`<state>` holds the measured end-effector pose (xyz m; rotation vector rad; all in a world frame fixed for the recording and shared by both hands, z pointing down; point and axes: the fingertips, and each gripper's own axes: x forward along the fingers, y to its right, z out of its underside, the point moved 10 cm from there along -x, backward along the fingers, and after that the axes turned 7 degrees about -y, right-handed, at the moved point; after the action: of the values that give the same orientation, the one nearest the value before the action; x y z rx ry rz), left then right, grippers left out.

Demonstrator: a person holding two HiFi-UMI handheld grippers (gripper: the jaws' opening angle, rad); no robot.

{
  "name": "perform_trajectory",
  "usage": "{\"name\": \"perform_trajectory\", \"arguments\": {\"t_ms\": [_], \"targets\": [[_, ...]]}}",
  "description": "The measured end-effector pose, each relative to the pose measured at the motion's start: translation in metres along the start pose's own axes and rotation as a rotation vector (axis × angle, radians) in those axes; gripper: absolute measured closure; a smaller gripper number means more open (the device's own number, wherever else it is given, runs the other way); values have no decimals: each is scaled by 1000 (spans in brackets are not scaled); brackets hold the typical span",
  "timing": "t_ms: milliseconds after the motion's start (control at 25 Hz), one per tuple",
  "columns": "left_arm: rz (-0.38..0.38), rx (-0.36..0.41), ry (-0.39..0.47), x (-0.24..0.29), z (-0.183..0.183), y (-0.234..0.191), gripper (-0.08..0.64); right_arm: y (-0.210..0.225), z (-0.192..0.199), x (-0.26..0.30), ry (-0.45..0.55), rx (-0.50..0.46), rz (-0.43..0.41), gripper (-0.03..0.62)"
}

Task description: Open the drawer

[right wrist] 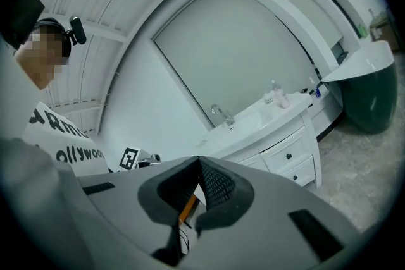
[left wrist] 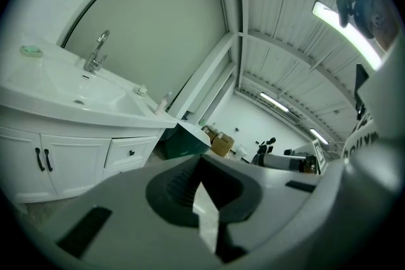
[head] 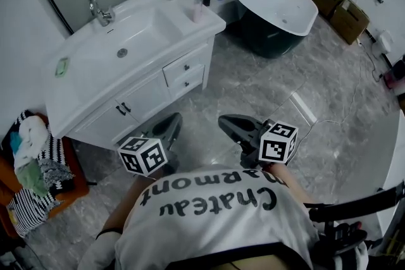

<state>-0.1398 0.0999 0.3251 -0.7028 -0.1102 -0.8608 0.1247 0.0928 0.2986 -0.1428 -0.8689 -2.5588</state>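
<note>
One clothes heap (head: 28,164) at lower left, then a white vanity (head: 145,97) with sink (head: 130,38) and faucet (head: 98,11) at upper left. Its two drawers (head: 185,66), stacked at the cabinet's right end, are both closed flush. Left gripper (head: 171,121) at bottom centre has jaws together, nothing held, apart from the drawers; right gripper (head: 226,122) just beside it, jaws also together and empty; bathtub (head: 278,16) at upper right.

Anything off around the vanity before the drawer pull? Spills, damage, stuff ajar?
Nothing stands out. Both drawers sit shut and flush in the vanity, the bottles on its top stand upright, and no spill shows. Only clutter: a pile of clothes heaped beside it.
</note>
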Motion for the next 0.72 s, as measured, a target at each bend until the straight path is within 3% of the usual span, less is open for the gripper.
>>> {"name": "perform_trajectory", "arguments": {"t_ms": [720], "targets": [[-35,-22,25,11,-12,-25,552,33,-13,40,-81,26,-14,581]]}}
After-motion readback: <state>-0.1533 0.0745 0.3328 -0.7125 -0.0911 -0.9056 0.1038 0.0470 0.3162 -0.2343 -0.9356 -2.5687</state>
